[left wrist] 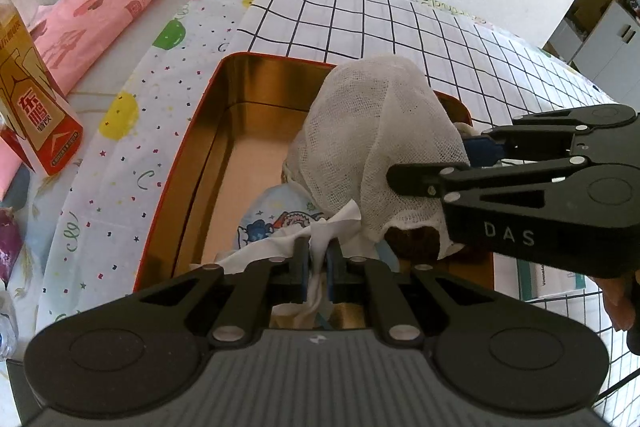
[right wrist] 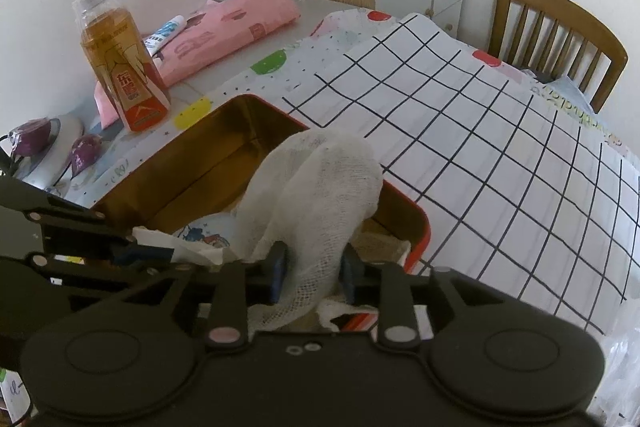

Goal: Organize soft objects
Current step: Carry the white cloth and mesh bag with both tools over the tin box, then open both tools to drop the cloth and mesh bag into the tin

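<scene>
Gauze cloth [left wrist: 372, 147] humped over tin box [left wrist: 200, 131]. Left gripper [left wrist: 318, 259] pinched white cloth [left wrist: 320, 239]. Right gripper [right wrist: 314, 271] spread apart around gauze.

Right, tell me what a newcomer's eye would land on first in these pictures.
First, the white gauze cloth humped up over the near end of the red-rimmed gold tin, with the right gripper around its lower end. Next, the left gripper beside it, pinching a thin white cloth over the tin. Then the black-grid sheet spread behind the tin, and the orange drink bottle to its left.
</scene>
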Demonstrator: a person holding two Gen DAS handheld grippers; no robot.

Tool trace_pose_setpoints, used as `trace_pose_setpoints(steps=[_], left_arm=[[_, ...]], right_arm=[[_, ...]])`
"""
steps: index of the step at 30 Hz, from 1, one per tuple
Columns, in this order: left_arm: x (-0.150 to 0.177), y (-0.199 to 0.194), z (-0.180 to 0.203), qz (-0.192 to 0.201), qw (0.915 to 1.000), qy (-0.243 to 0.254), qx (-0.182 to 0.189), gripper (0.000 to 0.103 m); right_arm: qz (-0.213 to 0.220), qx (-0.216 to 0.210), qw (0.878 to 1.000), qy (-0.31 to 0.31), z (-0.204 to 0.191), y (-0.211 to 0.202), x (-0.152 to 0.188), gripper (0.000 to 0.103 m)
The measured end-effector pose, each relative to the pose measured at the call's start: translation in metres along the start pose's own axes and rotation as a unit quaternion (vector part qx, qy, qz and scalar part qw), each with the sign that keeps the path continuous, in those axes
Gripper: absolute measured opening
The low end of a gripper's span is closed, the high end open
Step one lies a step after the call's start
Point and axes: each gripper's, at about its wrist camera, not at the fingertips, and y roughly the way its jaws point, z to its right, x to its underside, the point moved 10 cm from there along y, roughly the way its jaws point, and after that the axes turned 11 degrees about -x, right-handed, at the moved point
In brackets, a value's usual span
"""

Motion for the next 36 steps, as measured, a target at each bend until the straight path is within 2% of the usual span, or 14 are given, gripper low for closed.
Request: trace_pose_setpoints(steps=[1, 7, 9, 10, 12, 14, 19, 22, 28, 32, 36], left_arm=[[0.000, 0.000, 0.000, 0.001, 1.0000, -0.001, 0.002, 0.010], [0.000, -0.003, -0.003, 0.001, 0.9999, -0.013, 0.005, 0.011], [0.001, -0.005, -0.004, 0.003, 0.9999, -0.014, 0.004, 0.012], [0.001, -0.006, -0.004, 0.004, 0.9999, -0.015, 0.004, 0.015], [0.001, -0.009, -0.004, 0.007, 0.9998, -0.019, 0.008, 0.031], [0.001, -0.012, -0.004, 0.012, 0.9996, -0.023, 0.012, 0.056], [0.002, -0.021, -0.005, 0.022, 0.9994, -0.026, 0.008, 0.057], [0.001, -0.030, -0.006, 0.033, 0.9992, -0.024, 0.004, 0.064], [-0.004, -0.059, -0.005, 0.069, 0.9976, -0.008, -0.004, 0.068], [-0.008, -0.080, 0.001, 0.097, 0.9953, 0.004, 0.000, 0.077], [-0.010, -0.099, 0.008, 0.120, 0.9926, 0.015, 0.009, 0.079]], right_arm=[[0.000, -0.002, 1.000, 0.000, 0.000, 0.000, 0.000, 0.039], [0.010, -0.004, 1.000, -0.006, -0.003, -0.009, -0.002, 0.050], [0.016, -0.005, 1.000, -0.005, -0.003, -0.013, -0.003, 0.057], [0.019, -0.006, 1.000, -0.005, -0.003, -0.016, -0.004, 0.059], [0.023, -0.010, 1.000, -0.005, -0.005, -0.021, -0.004, 0.060], [0.028, -0.011, 1.000, -0.006, -0.007, -0.027, -0.004, 0.062], [0.044, -0.010, 0.999, -0.007, -0.010, -0.044, -0.005, 0.065], [0.060, -0.012, 0.998, -0.005, -0.012, -0.060, -0.006, 0.069], [0.098, -0.021, 0.995, 0.000, -0.020, -0.096, -0.004, 0.081], [0.121, -0.022, 0.992, 0.002, -0.026, -0.121, 0.001, 0.085], [0.141, -0.021, 0.990, 0.002, -0.031, -0.143, 0.007, 0.089]])
